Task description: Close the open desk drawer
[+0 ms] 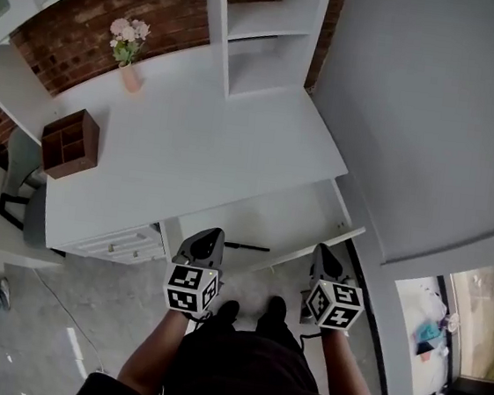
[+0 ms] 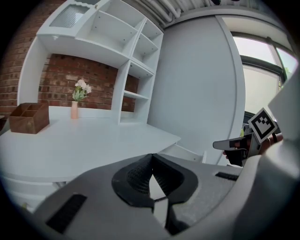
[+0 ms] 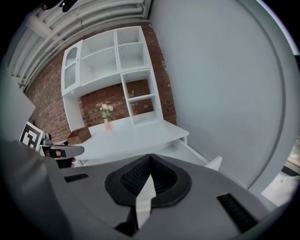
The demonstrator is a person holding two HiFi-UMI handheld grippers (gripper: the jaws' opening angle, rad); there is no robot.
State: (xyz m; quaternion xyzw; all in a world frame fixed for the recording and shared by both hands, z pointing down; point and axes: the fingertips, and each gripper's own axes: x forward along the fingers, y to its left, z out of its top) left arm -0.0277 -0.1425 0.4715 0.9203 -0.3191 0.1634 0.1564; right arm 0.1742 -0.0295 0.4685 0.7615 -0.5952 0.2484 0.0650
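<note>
1. The white desk (image 1: 192, 133) stands against a brick wall (image 1: 79, 40), with a white shelf unit (image 1: 265, 35) at its back edge.
2. The drawer (image 1: 267, 217) is pulled out under the desk's right end.
3. A brown wooden organizer (image 1: 70, 143) sits on the desk's left side.
4. The left gripper (image 1: 210, 235) and right gripper (image 1: 325, 250) hover near the drawer's front, each with its jaws pressed together on nothing.
5. A pink vase of flowers (image 1: 128, 55) stands by the wall.

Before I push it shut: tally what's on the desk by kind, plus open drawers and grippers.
Flower vase: 1
Wooden organizer: 1
Open drawer: 1
Hand-held grippers: 2, the left hand-held gripper and the right hand-held gripper, both shut and empty
Total: 5
</note>
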